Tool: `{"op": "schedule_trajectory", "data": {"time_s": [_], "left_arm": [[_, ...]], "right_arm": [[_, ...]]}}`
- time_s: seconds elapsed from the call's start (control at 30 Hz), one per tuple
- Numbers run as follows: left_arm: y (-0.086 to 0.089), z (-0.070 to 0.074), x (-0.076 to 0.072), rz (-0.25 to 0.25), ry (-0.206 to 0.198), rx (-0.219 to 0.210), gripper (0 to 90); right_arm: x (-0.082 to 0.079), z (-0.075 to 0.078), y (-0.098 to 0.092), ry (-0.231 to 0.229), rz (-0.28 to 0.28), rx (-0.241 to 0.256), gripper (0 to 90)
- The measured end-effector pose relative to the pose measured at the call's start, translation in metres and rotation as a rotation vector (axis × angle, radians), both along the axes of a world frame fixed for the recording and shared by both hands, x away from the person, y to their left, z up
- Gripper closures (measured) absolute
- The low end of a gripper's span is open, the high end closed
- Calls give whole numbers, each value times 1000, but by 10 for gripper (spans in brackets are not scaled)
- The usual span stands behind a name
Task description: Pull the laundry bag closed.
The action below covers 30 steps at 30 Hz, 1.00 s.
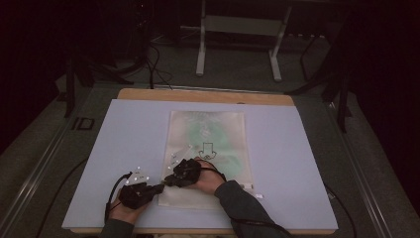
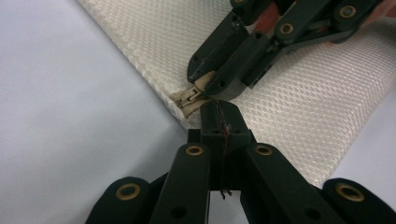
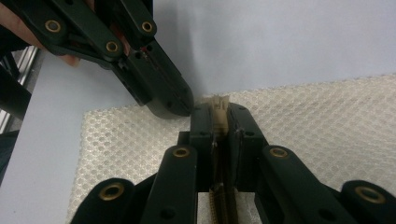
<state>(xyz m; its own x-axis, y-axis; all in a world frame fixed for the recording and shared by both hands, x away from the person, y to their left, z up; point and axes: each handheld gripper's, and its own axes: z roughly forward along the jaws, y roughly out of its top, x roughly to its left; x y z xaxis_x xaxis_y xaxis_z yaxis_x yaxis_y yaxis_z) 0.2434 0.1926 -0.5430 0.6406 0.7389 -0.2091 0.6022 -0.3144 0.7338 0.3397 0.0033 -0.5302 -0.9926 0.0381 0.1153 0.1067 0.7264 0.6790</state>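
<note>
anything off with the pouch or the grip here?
Nothing stands out. The mesh pouch lies flat and square on the table. The right gripper is shut on the zipper pull at the pouch's corner; the left gripper is shut against the pouch edge beside it.

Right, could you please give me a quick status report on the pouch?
Right gripper shut on zipper pull. Left gripper shut on mesh pouch corner. Nothing in the way.

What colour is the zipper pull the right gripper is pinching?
Cream or beige, the zipper pull nearly matches the white mesh pouch; the left gripper view shows it best.
</note>
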Motion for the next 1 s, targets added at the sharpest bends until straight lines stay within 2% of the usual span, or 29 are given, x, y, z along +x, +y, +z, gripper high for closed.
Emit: {"op": "schedule_trajectory", "data": {"time_s": [0.1, 0.2, 0.53, 0.7, 0.77, 0.83, 0.9, 1.0], "left_arm": [[0, 0, 1, 13, 9, -7, 898], [-2, 0, 0, 34, 17, -4, 900], [-3, 0, 0, 53, 33, -5, 900], [-4, 0, 0, 55, 24, 4, 900], [-4, 1, 0, 56, 29, 3, 900], [-3, 0, -1, 48, 15, 4, 900], [-2, 0, 0, 47, 23, -8, 900], [-3, 1, 0, 41, 14, 2, 899]], "right_arm": [[-1, 0, 0, -8, 1, -2, 826], [-4, 2, 0, -42, 11, -18, 827], [-6, 3, -4, -73, 29, -43, 827], [-8, 5, -6, -91, 37, -55, 828], [-9, 5, -6, -93, 36, -55, 828], [-8, 4, -6, -90, 32, -52, 828], [-8, 4, -6, -85, 30, -50, 827], [-8, 4, -6, -86, 30, -48, 827]]}}
